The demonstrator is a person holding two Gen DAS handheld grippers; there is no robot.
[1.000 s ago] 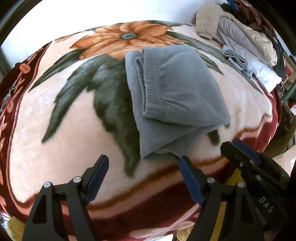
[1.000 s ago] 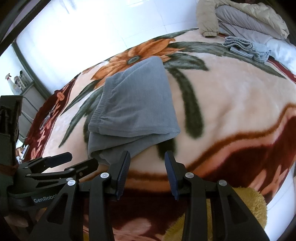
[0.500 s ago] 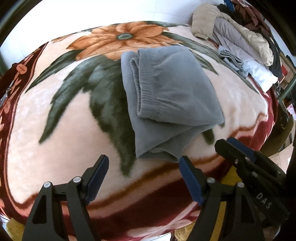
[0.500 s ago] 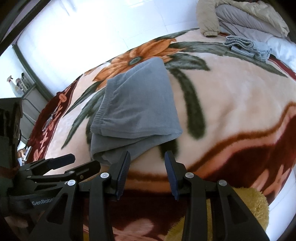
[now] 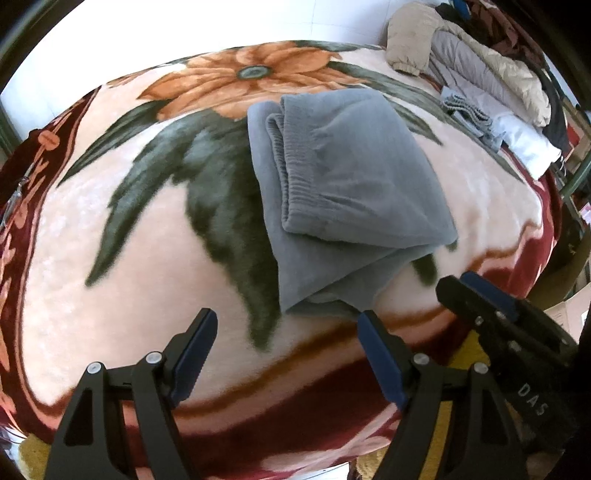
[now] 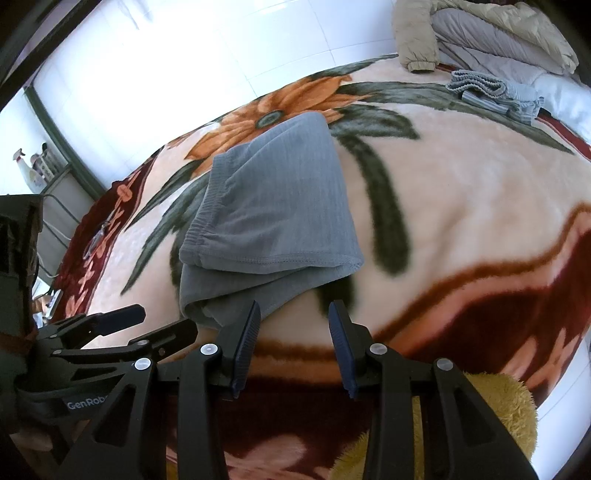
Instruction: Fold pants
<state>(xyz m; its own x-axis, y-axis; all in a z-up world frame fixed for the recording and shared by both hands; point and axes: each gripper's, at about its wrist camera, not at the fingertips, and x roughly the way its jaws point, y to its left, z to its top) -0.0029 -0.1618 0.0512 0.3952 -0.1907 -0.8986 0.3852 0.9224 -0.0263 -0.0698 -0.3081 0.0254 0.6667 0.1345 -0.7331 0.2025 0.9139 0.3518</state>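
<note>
- Two grippers are in view, each with two black arms and two blue pads.
- The left gripper [image 5: 286, 334] fills the bottom of the left wrist view; its jaws stand wide apart and hold nothing, with only blanket showing between them.
- The right gripper [image 6: 293, 328] fills the bottom of the right wrist view; its jaws stand at a narrower gap, also with nothing between the pads.
- Each gripper shows in the other's view: the right one at the lower right of the left wrist view, the left one at the lower left of the right wrist view.
- One pair of grey pants [image 5: 343, 192] lies folded into a compact bundle in the centre of both views, just above the pads and touched by neither gripper.
- Its ribbed waistband [image 6: 207, 221] lies on the bundle's left side; a lower layer sticks out beneath the top fold, toward the grippers.
- One plush blanket [image 5: 129, 258] covers the surface, cream in the middle with a dark red border.
- It carries one large orange flower [image 5: 255, 74] above the pants and several dark green leaves spreading below.
- One smaller grey-blue garment [image 6: 491, 92] lies bunched at the upper right.
- A heap of beige and grey padded clothing [image 6: 480, 33] sits in the upper right corner.
- A yellow fuzzy item [image 6: 491, 410] shows at the lower right.
- One spray bottle [image 6: 26, 170] stands at the left edge.
</note>
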